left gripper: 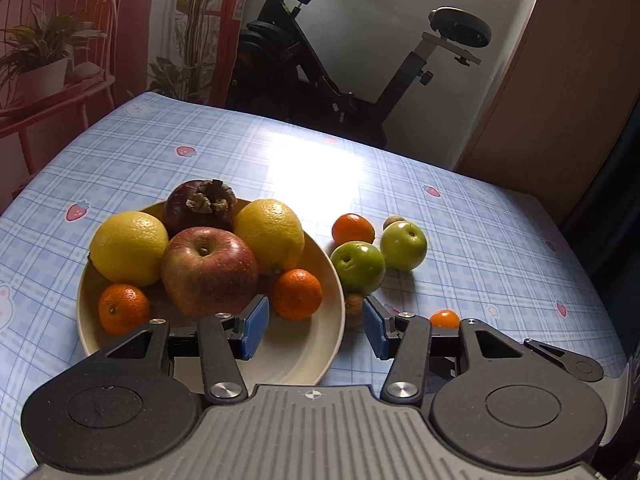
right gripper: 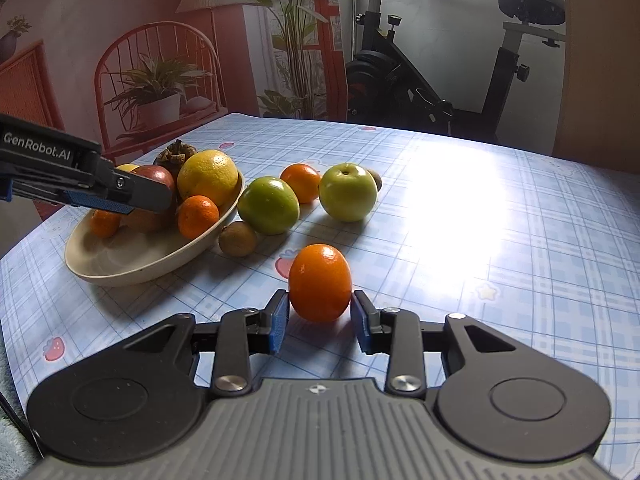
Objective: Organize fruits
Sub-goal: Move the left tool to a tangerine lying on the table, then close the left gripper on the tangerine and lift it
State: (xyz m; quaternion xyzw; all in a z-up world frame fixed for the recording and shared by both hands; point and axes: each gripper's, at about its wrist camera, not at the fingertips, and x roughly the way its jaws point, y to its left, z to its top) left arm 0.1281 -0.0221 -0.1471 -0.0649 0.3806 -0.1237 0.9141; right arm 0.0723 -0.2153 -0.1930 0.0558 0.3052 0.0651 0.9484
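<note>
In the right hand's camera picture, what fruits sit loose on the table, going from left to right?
Small brown fruit, darker green apple, orange held by the right gripper, lighter green apple.

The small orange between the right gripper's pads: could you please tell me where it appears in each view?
Left wrist: small orange, lower right, half hidden behind the gripper's linkage.
Right wrist: small orange, low centre, between the blue pads.
Shared landmark: the beige plate of fruit.
</note>
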